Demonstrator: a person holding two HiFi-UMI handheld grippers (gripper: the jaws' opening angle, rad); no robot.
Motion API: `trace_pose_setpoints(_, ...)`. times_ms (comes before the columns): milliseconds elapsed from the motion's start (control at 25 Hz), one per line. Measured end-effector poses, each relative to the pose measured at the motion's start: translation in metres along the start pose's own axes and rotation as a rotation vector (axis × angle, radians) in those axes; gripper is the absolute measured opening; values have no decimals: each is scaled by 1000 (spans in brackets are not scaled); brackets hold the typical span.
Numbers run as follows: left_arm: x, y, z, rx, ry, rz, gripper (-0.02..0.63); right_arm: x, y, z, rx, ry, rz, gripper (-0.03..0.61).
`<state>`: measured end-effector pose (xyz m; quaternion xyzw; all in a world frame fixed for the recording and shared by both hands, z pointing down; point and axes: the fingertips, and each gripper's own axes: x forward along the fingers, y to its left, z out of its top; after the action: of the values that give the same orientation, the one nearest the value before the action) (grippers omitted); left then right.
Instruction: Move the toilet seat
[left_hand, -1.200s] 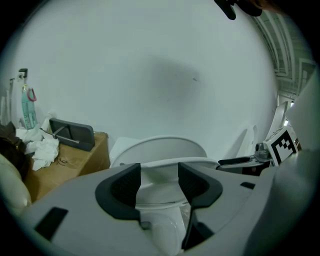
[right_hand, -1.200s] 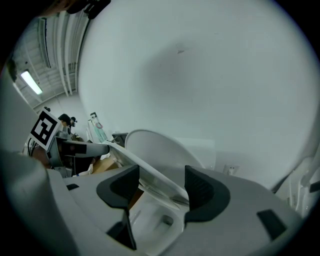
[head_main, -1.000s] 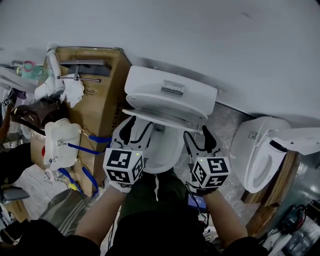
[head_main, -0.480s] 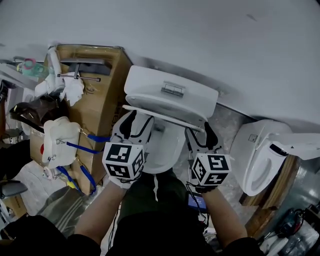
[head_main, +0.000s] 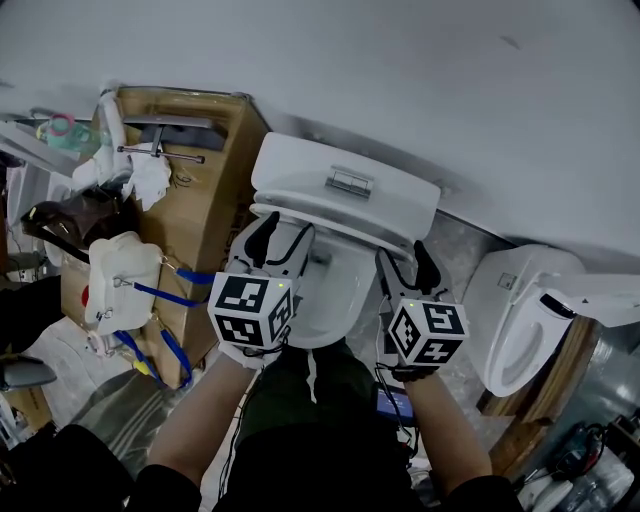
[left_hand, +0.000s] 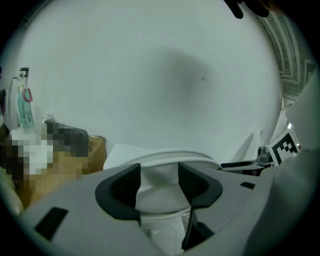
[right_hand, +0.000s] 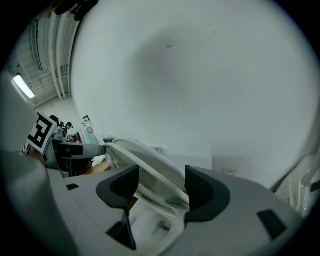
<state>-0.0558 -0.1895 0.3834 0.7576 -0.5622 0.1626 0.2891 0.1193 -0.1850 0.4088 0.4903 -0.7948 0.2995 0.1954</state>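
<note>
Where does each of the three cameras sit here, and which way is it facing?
Head view: on the person's head, facing steeply down at the toilet; both forearms, the left gripper and the right gripper show.
Left gripper view: on that gripper, facing the raised seat and wall; its open jaws show.
Right gripper view: on that gripper, facing the seat and wall; its open jaws show.
Shared: all three see the seat.

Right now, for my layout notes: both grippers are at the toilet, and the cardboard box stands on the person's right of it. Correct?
Not quite: the head view shows the cardboard box on the person's left of the toilet. The left gripper and right gripper are both at the toilet.
</note>
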Motion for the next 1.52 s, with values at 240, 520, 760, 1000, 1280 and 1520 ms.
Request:
trace_pose_setpoints(240, 5, 1, 3, -3, 4, -4, 245, 3, -5, 3, 18, 0, 4, 311)
trace_pose_setpoints(520, 12, 0, 0, -27, 28, -19, 245, 6, -11, 3, 37, 5, 2, 311)
trace_pose_setpoints(760, 18, -4, -2, -29, 44, -31, 245, 8, -13, 3, 40, 8, 4, 311)
trace_pose_setpoints(1000, 21, -5, 2, -26, 47, -40, 245, 11, -14, 7, 33, 8, 2, 311)
trace_pose_setpoints(1280, 5, -10, -15, -40, 93, -57, 245, 11, -16, 8, 41, 18, -1, 311)
trace_pose_setpoints(1520, -36, -15, -33, -82, 139, -77, 245, 5, -16, 7, 37, 36, -8, 311)
